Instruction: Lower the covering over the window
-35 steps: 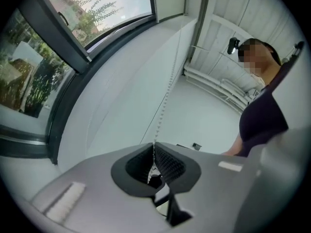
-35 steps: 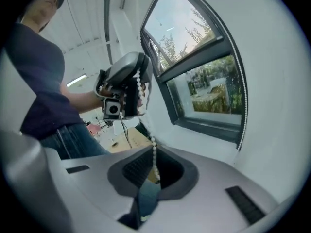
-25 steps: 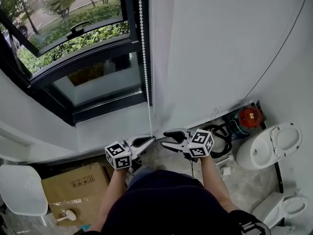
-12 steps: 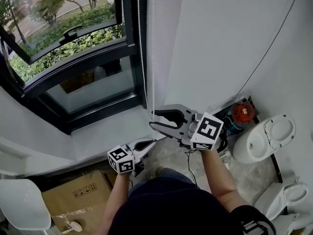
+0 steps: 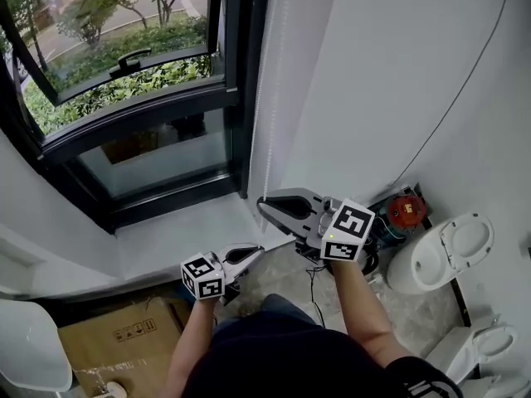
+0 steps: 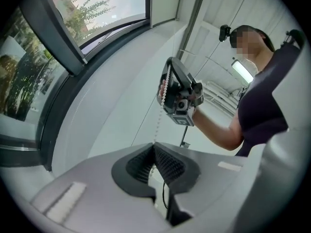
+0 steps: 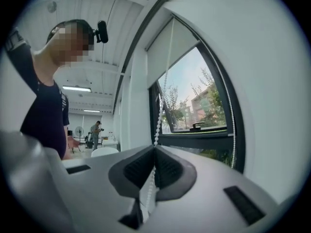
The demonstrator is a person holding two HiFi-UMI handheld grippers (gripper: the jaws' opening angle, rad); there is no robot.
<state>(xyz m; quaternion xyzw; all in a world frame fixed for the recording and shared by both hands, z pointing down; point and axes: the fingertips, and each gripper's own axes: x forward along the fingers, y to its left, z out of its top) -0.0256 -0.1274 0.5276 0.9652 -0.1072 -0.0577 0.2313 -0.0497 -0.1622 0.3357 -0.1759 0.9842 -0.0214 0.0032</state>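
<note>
The white bead chain (image 5: 264,139) hangs down the right side of the dark-framed window (image 5: 124,114). My right gripper (image 5: 260,202) is shut on the chain (image 7: 158,120), its jaws having just closed around it. Below it, my left gripper (image 5: 257,251) is shut on the same chain (image 6: 157,127), which runs up from its pads to the right gripper (image 6: 164,89) above. In the right gripper view the white roller blind (image 7: 170,47) covers only the top of the window. A second strand of the chain (image 7: 232,130) hangs along the frame.
A white toilet (image 5: 440,251) and a red device (image 5: 405,211) with black cables sit on the floor at the right. A cardboard box (image 5: 116,338) and a white chair (image 5: 29,347) stand at the lower left. A thin cable runs up the white wall (image 5: 398,81).
My right gripper rose up the chain from beside the left gripper, and its open jaws closed on the chain. The left gripper stayed low, still gripping.
</note>
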